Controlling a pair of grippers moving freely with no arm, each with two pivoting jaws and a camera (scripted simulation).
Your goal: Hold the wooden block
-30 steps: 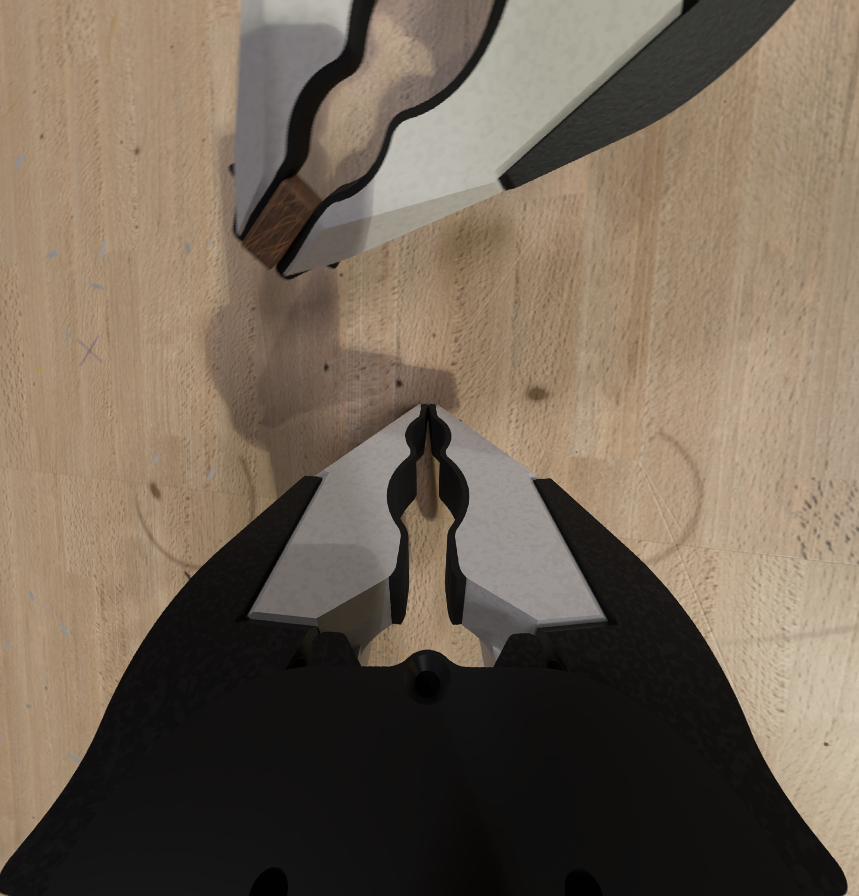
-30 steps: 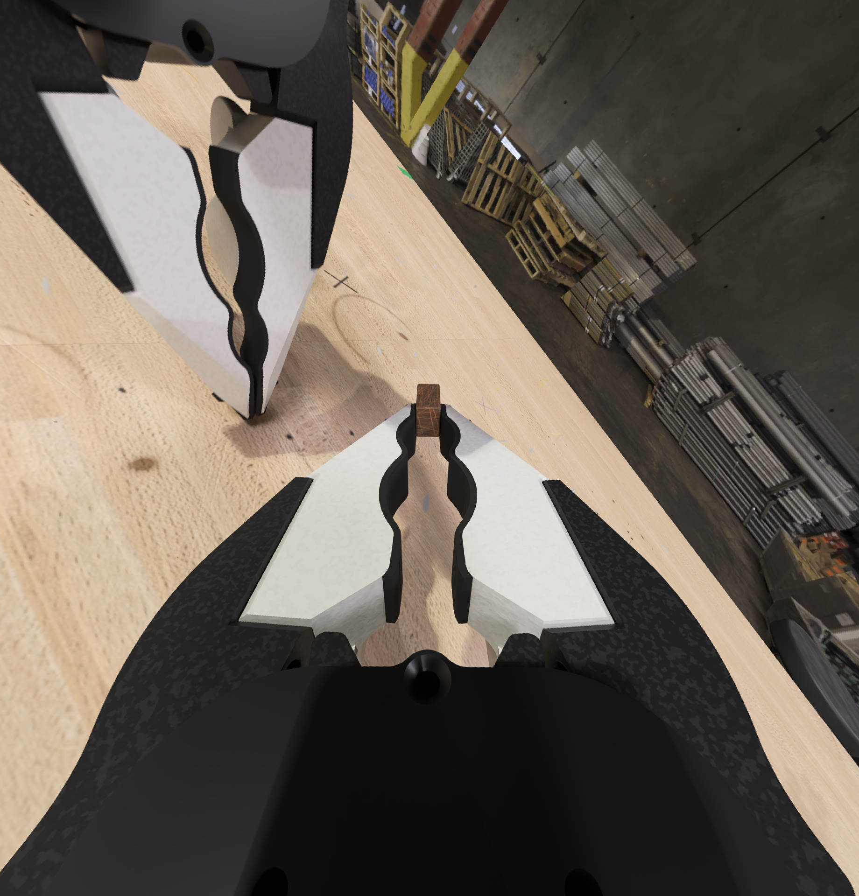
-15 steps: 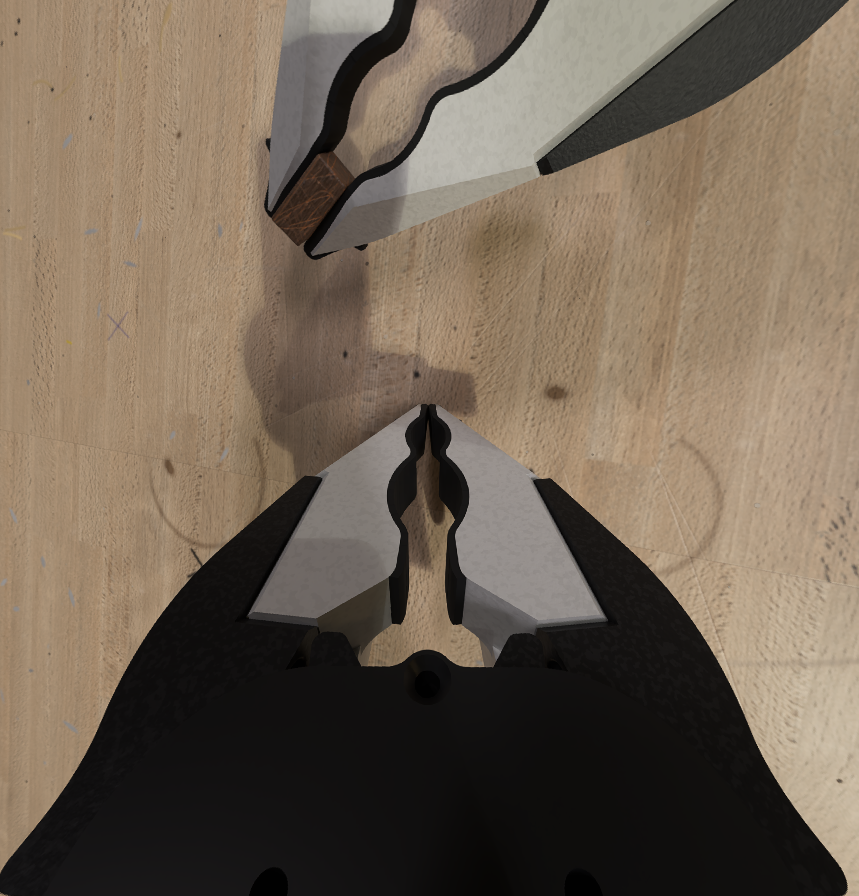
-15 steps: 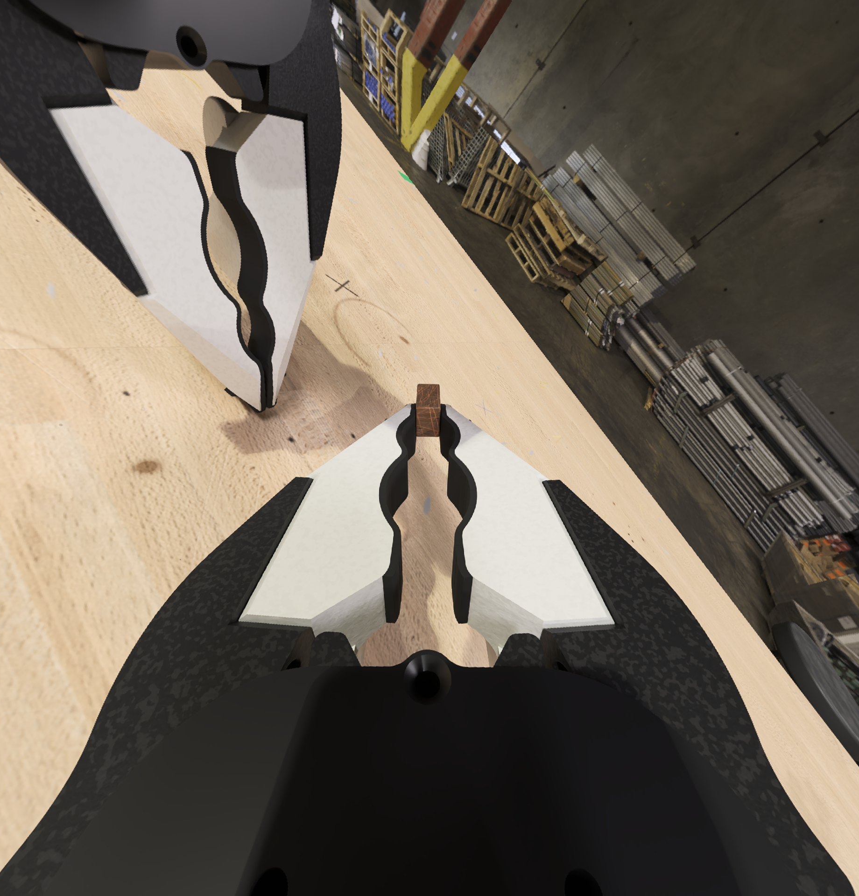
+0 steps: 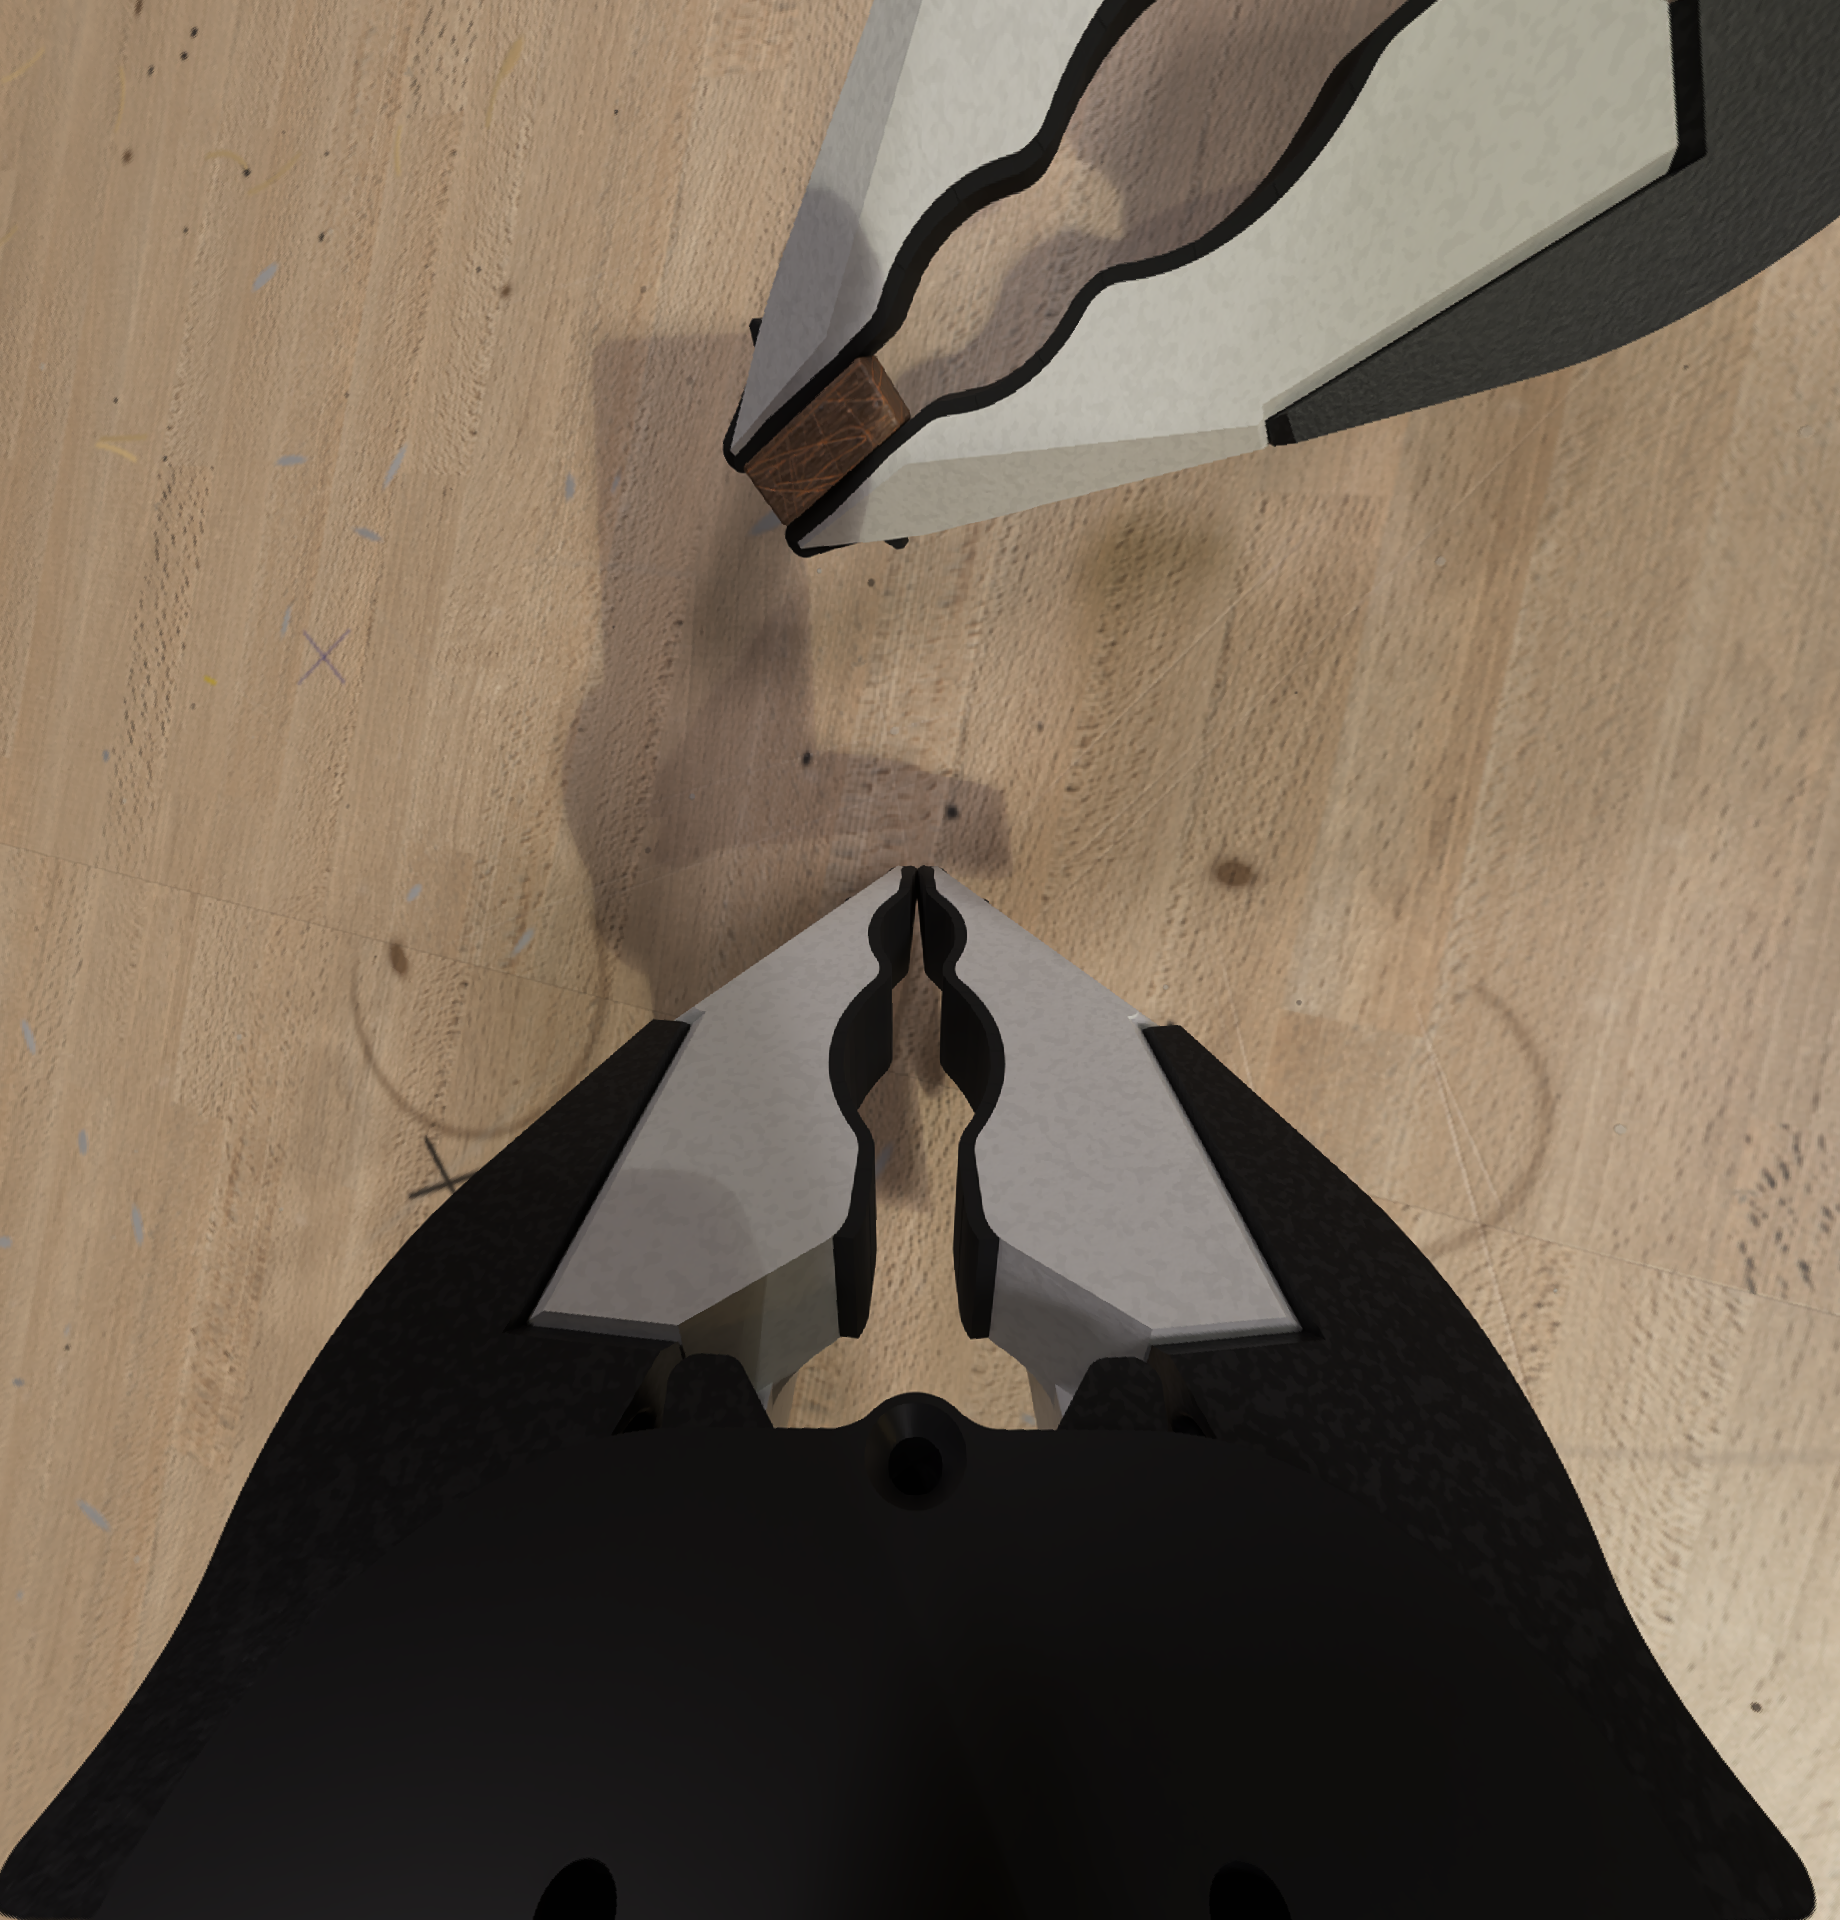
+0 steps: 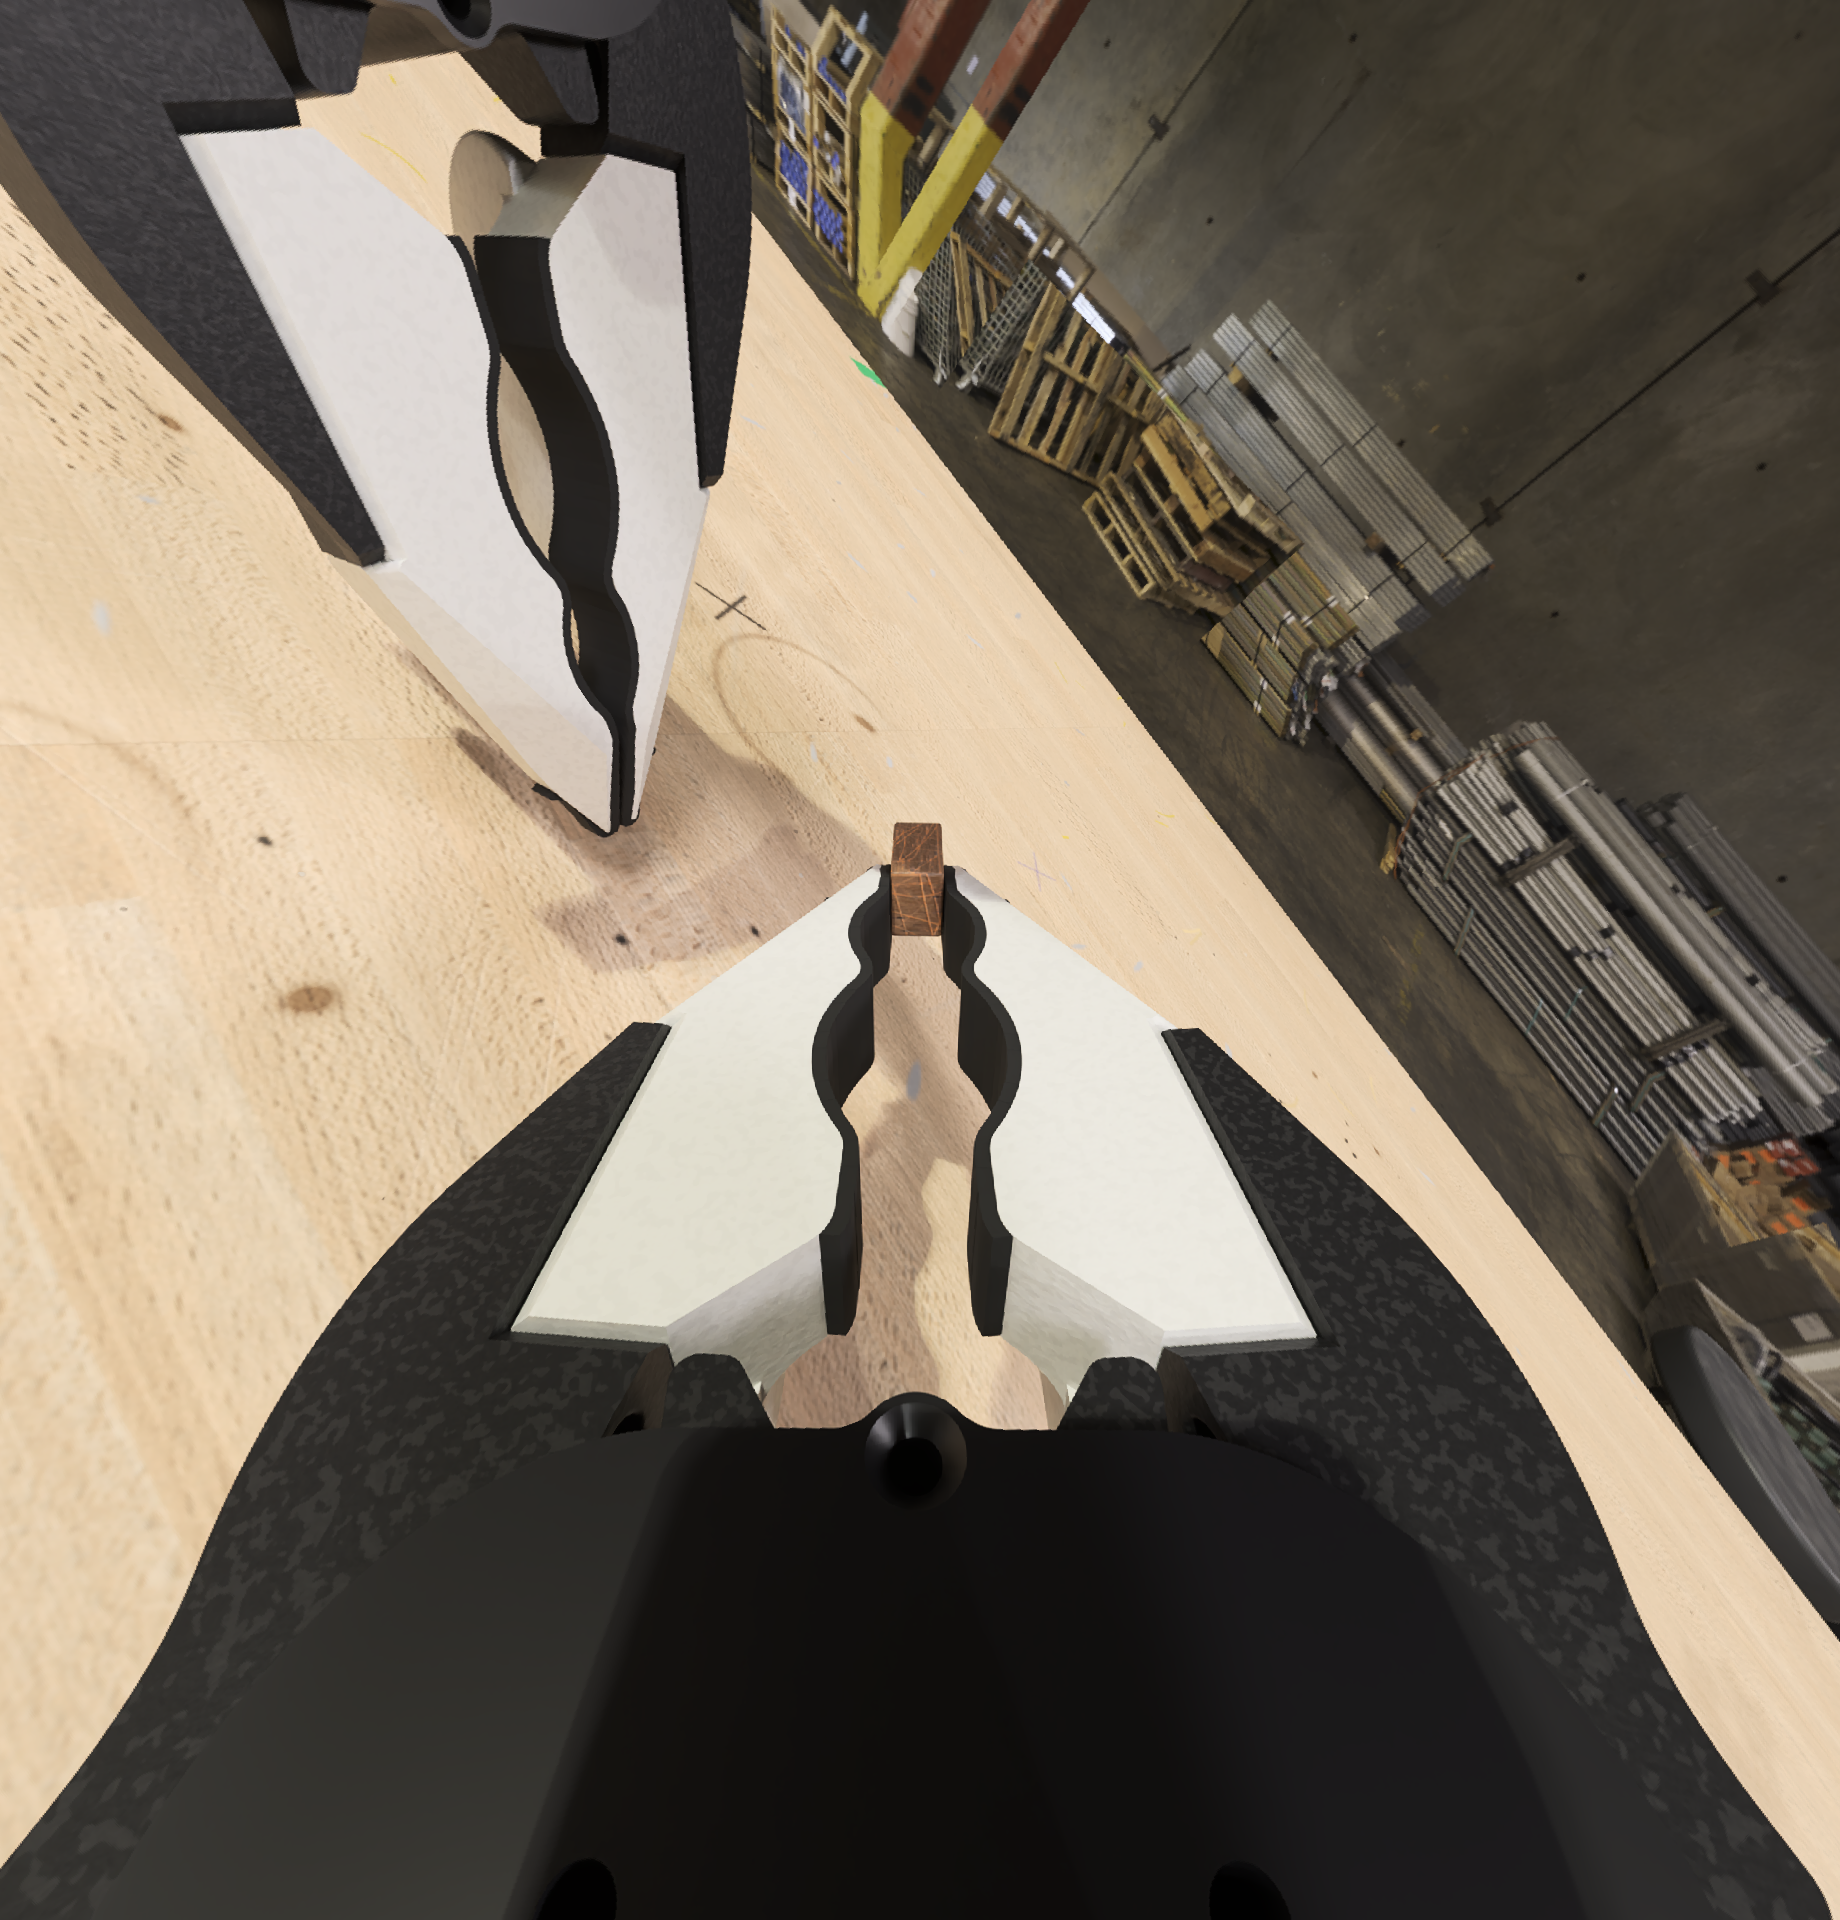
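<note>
While the left tool point(image 5: 914, 873) rests empty at frame centre with its tips pressed together, the right tool point(image 6: 917, 883) clamps the block point(image 6: 917, 878) at its tips, seen upper centre in the left view, above the counter point(image 5: 272, 831).

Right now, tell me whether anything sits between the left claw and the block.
Nothing visible does. The block is already pinched at the tips of the right claw. The left claw is shut and empty, with only bare table between it and the block.
</note>
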